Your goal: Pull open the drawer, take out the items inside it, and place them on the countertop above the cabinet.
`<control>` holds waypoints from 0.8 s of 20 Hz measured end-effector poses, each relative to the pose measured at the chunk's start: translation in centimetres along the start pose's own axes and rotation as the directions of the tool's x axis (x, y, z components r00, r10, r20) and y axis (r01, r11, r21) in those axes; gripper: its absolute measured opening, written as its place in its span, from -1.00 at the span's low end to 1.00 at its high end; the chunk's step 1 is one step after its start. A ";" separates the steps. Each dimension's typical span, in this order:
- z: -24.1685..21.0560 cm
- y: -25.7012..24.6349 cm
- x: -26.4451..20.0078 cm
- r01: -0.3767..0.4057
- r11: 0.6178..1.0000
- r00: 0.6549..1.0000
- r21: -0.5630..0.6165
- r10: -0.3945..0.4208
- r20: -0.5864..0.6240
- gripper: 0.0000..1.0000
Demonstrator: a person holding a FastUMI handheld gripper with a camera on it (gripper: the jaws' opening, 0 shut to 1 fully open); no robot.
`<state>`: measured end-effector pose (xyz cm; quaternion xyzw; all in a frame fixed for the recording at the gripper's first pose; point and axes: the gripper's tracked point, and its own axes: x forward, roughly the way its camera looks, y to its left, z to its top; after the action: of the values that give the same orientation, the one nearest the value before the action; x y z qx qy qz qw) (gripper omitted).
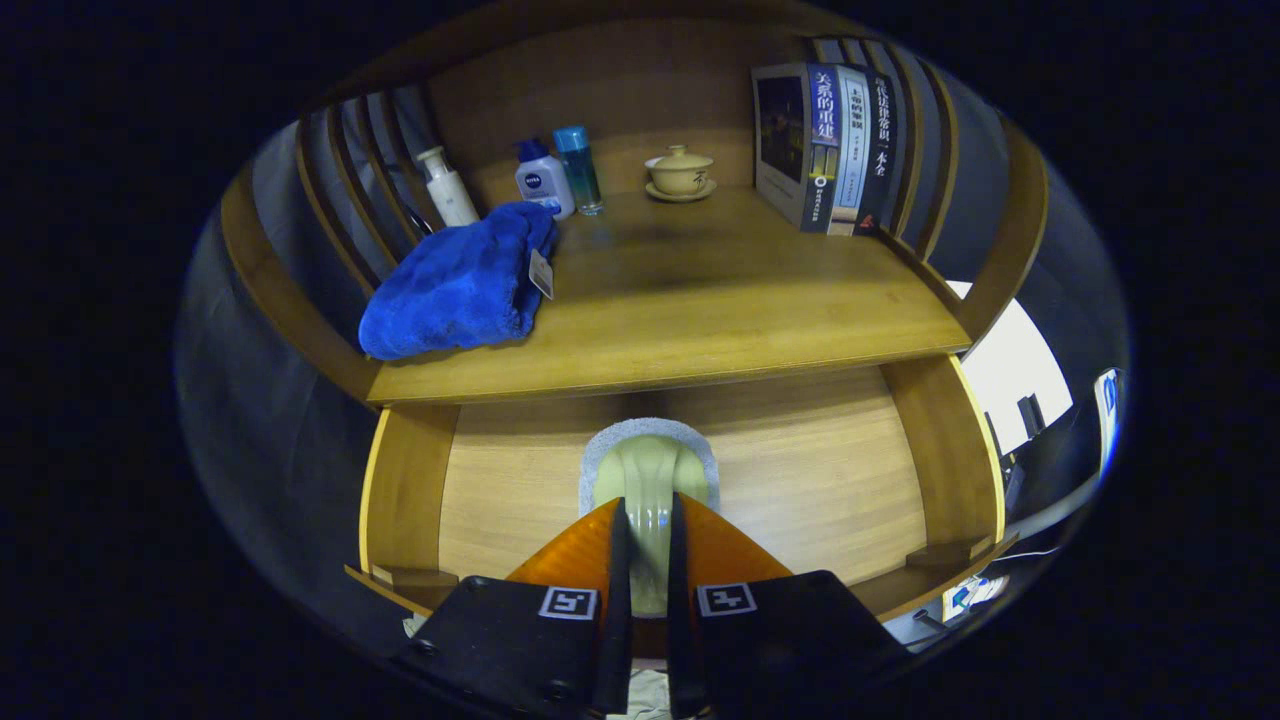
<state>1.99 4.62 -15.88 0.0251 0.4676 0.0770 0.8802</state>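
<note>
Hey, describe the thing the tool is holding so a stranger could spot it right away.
Below the wooden countertop, inside the open wooden drawer, the tool is shut on a pale green glossy handle with a grey fuzzy pad. Nothing else lies in the drawer.

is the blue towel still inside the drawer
No, the blue towel lies on the countertop, while the gripper is closed on a green brush over the open drawer.

home booth, wood cabinet [660, 330], books [825, 145], toiletries [545, 180]

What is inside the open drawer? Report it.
In the drawer: a pale green brush with a grey pad head, its handle clamped by the gripper. The fingers hide the drawer floor beneath them.
</note>
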 end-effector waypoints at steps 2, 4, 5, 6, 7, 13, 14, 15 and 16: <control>0.3 0.1 -1.4 -0.003 1.000 1.000 -0.006 0.004 0.024 -0.54; 1.5 0.1 -2.8 -0.001 1.000 0.998 -0.013 0.002 0.058 -0.54; 2.2 0.2 -3.5 0.005 1.000 0.997 -0.022 -0.003 0.073 -0.54; 3.0 0.2 -4.0 0.010 0.999 0.996 -0.031 -0.007 0.087 -0.54; 3.9 0.4 -4.3 0.011 0.999 0.995 -0.041 -0.007 0.099 -0.55; 10.4 0.2 -3.6 0.048 0.997 0.989 -0.059 -0.039 0.145 -0.55; 11.3 0.3 -3.1 0.049 0.997 0.988 -0.056 -0.041 0.147 -0.55; 12.2 0.4 -2.4 0.053 0.997 0.988 -0.056 -0.045 0.145 -0.55; 12.9 0.5 -1.7 0.057 0.997 0.989 -0.055 -0.049 0.137 -0.55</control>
<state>11.68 5.16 -7.18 -0.0080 0.4046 0.0653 0.9121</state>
